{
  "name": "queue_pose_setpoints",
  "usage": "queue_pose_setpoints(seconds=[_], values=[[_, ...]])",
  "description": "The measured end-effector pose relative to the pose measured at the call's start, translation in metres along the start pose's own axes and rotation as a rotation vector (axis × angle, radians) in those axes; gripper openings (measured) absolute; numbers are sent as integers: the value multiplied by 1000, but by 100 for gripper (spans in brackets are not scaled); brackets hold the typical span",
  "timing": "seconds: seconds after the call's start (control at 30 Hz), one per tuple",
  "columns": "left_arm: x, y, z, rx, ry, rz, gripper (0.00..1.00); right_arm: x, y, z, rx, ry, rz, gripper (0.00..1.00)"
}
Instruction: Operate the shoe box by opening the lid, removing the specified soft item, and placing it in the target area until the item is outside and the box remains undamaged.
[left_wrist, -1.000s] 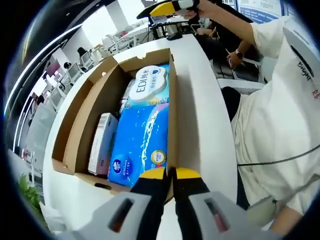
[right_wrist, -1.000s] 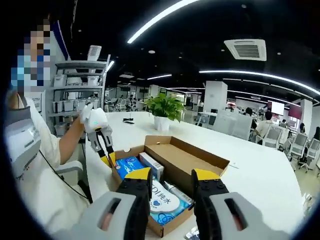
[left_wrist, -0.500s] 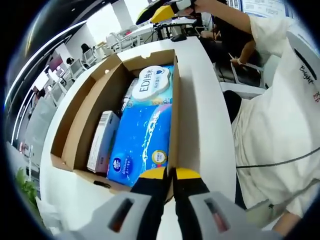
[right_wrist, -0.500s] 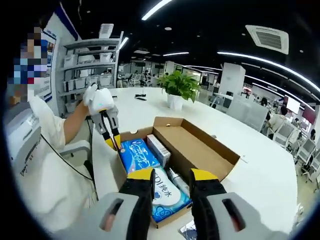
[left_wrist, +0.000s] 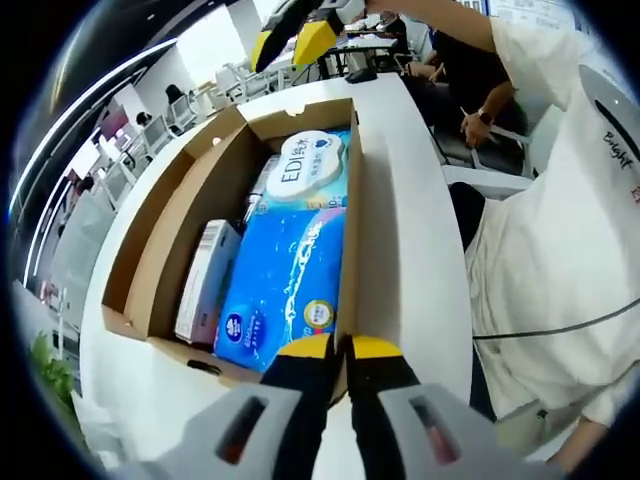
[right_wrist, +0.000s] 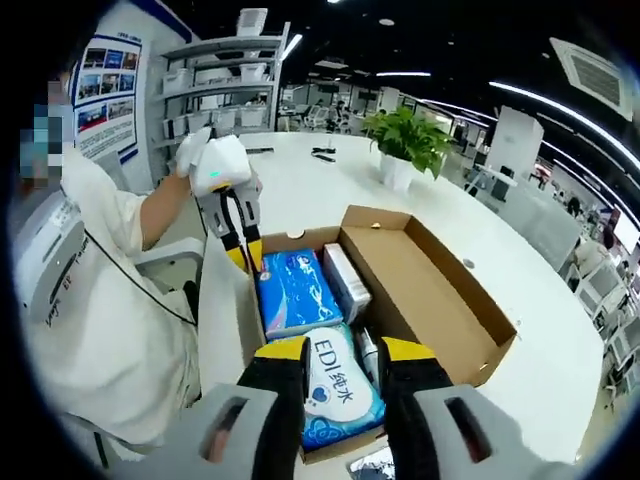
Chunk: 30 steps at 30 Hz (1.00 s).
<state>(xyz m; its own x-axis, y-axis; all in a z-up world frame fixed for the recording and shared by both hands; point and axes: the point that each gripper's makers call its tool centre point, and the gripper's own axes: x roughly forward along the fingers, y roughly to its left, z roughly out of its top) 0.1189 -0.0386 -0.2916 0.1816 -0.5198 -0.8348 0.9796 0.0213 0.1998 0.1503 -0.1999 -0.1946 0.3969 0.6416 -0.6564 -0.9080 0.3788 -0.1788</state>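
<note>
The open cardboard shoe box (left_wrist: 185, 205) lies on a white table, with its white lid (left_wrist: 405, 230) folded out to one side. Inside lie a blue tissue pack (left_wrist: 285, 275), a white "EDI" wipes pack (left_wrist: 305, 170) and a small striped carton (left_wrist: 205, 285). My left gripper (left_wrist: 342, 348) is shut on the lid's edge at the near corner. The right gripper (left_wrist: 288, 42) hangs open above the box's far end. In the right gripper view, my right gripper (right_wrist: 344, 350) is open over the EDI pack (right_wrist: 335, 385), apart from it. The left gripper (right_wrist: 248, 262) pinches the raised lid (right_wrist: 225, 320) beside the blue pack (right_wrist: 295, 290).
A potted plant (right_wrist: 405, 140) stands farther back on the round white table (right_wrist: 310, 190). The person in a white shirt (right_wrist: 95, 300) sits close on the lid's side. Shelves, chairs and other people fill the office behind.
The right gripper has come down and closer to the box's far end, above the EDI pack. The left gripper has stayed shut on the lid.
</note>
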Motion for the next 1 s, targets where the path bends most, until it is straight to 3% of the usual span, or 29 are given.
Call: queue_pose_setpoints(seconds=[0.1,0.23,0.33,0.4,0.43,0.53,0.67,0.73,1.0], values=[[0,0,0,1,0,-2,5,9,0,-11,21,73,53,33],[0,0,0,8,-3,3,5,17,-2,-17,-86,168,97,37],[0,1,0,-8,-7,4,5,23,-1,-17,-105,193,148,48],[0,1,0,-13,-2,1,4,33,-11,-21,-115,221,124,52],[0,1,0,-4,1,-4,4,37,-7,-29,-112,261,170,50],[0,1,0,-2,3,-12,4,46,-10,-48,-167,357,198,51],[0,1,0,-2,3,-7,4,47,-2,-56,-156,406,282,54],[0,0,0,4,4,-3,4,49,-3,-57,-174,414,290,60],[1,-1,-1,3,12,-21,4,55,9,-70,-181,482,352,61]])
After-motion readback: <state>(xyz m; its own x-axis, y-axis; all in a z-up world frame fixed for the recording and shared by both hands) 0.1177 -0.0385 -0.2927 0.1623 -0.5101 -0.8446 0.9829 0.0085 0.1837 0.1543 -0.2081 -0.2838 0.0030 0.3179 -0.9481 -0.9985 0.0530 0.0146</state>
